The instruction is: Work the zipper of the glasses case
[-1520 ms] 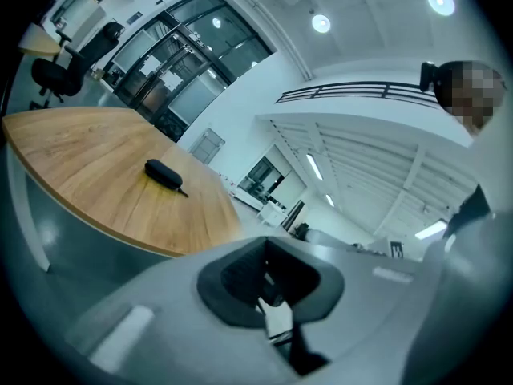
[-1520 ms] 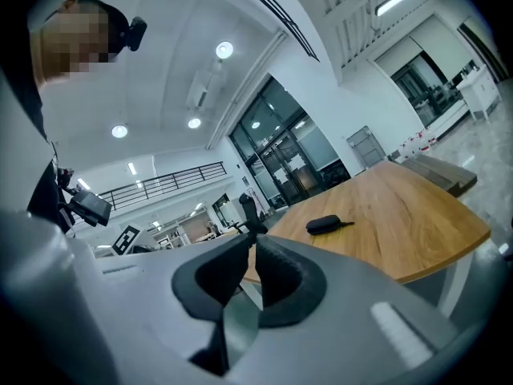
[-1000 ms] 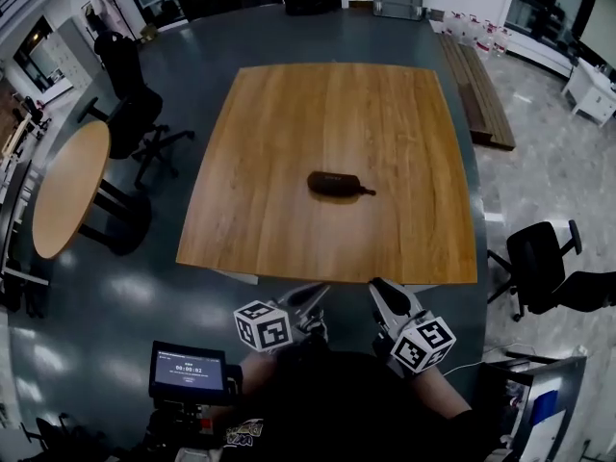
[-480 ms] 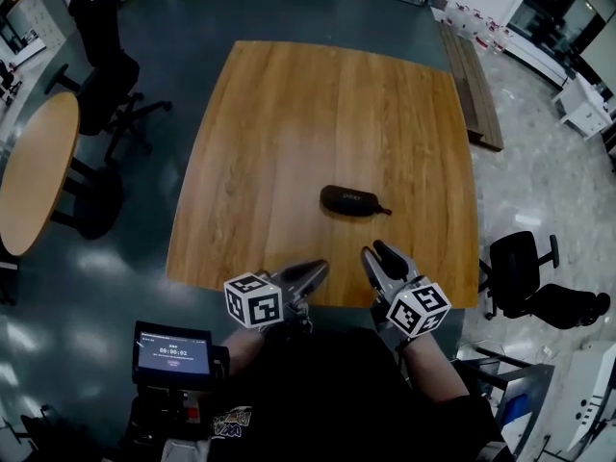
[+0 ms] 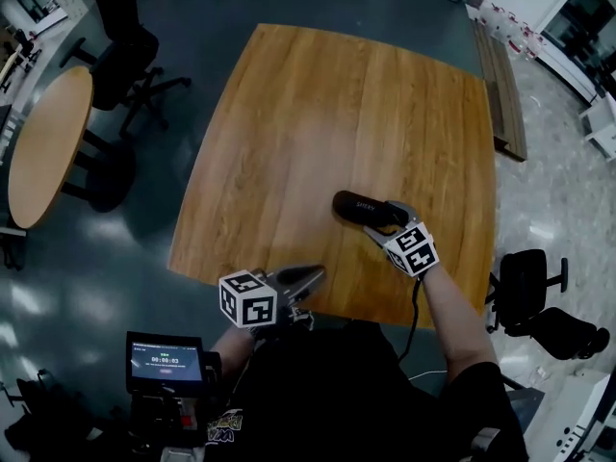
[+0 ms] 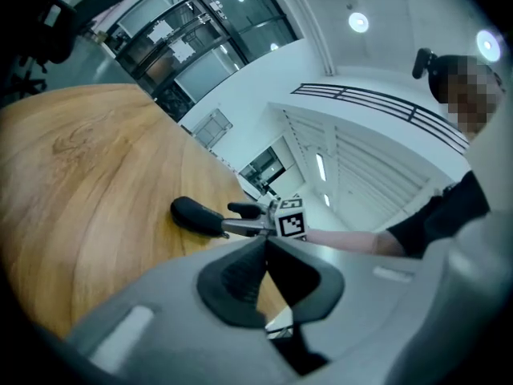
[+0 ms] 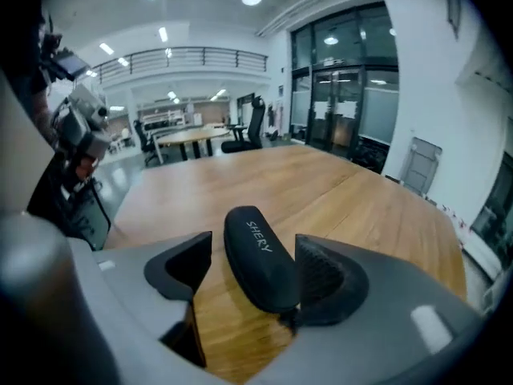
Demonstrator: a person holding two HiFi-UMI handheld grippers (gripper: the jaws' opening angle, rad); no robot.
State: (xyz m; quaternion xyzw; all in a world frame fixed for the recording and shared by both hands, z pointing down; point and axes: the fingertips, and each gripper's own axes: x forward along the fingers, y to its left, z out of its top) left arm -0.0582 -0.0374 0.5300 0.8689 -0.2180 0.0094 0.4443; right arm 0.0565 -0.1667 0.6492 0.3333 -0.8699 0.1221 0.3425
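Glasses case of black, oblong shape [image 5: 362, 209] is found lying flat on the square wooden bench [image 5: 318, 114], between the jaws of the right tongs and well ahead and to the right of the left tongs. Far to the left of the left tongs, off the bench, a round wooden table [image 5: 43, 142] and a black office chair [image 5: 120, 51] are seen. Just below and left of those tongs a small black screen with a lit display [image 5: 166, 362] is carried.

The left tongs [image 5: 310, 275] are held over the near edge of the bench, jaws pressed together on nothing. In the left gripper view [image 6: 264, 243] the closed tips are pointed towards the case [image 6: 192, 213] and the right tongs [image 6: 230, 218].

The right tongs [image 5: 383, 221] are angled down onto the bench with jaws spread, having just been opening, and the near end of the case is straddled. In the right gripper view [image 7: 255, 273] the case [image 7: 255, 247], marked with white lettering, is seen close against the right-hand pad and clear of the left-hand one. Further right, off the bench, a second black office chair [image 5: 534, 282] is seen.
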